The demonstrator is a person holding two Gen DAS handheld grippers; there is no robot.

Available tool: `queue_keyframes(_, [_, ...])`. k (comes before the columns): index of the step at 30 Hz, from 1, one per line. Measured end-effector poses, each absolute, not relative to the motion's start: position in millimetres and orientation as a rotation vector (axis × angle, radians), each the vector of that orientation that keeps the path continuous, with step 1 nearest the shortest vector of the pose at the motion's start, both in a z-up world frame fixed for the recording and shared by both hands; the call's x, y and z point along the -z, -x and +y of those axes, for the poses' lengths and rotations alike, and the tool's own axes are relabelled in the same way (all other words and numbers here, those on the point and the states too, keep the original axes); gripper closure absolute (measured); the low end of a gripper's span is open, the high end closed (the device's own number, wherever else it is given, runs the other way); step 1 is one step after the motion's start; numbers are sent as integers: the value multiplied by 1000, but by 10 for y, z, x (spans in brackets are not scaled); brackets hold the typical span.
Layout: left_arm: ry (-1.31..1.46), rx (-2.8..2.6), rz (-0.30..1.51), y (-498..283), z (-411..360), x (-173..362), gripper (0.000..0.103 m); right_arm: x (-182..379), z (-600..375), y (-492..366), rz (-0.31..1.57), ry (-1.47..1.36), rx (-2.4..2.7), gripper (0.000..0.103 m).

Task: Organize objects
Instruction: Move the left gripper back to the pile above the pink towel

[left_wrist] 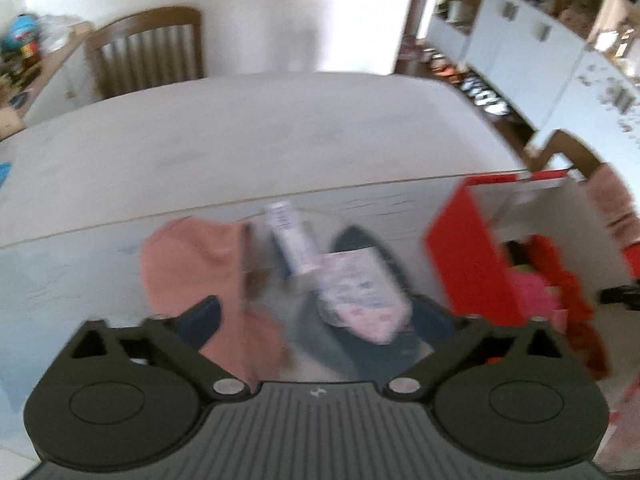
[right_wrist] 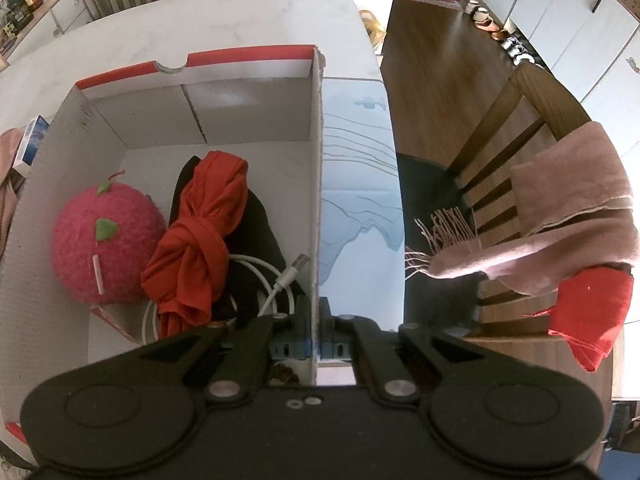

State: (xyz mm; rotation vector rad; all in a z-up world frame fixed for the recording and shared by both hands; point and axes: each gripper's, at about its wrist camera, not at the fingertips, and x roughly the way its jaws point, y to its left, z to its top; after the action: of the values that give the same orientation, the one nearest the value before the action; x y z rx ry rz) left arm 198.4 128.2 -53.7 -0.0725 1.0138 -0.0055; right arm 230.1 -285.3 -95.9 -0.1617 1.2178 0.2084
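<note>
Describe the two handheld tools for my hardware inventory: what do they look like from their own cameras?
Both look alike. The left tool and right tool are matte black plastic: a ribbed central body, two large round discs with raised centres at the sides, and angled link arms pinned by silver rivets. The right tool's fingertips carry blue pads. No cables, sleeves or hands are visible.

Box (right_wrist: 316,152): red-rimmed white carton, open-topped, upright on my table.
Inside: pink fuzzy ball (right_wrist: 106,242), knotted red cloth (right_wrist: 196,236), white cable (right_wrist: 276,284).
Outside: pink cloth (left_wrist: 188,264), white tube (left_wrist: 290,236), patterned pouch (left_wrist: 360,300).
</note>
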Motion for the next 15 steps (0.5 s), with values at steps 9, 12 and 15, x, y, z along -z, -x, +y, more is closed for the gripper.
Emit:
queue_keyframes(9, [146,-140,1130,-2132,1759,1085,0,967,-2833,-2300,1219,170,-195,101])
queue_keyframes(12, [171,-166,1133,-2158,1864,1177,0,970,-2826,-2297,1219,174,-193,101])
queue_keyframes(15, [187,-183,1144,-2186,1953,1249,0,970,-2821,-2295,1218,176,-190,101])
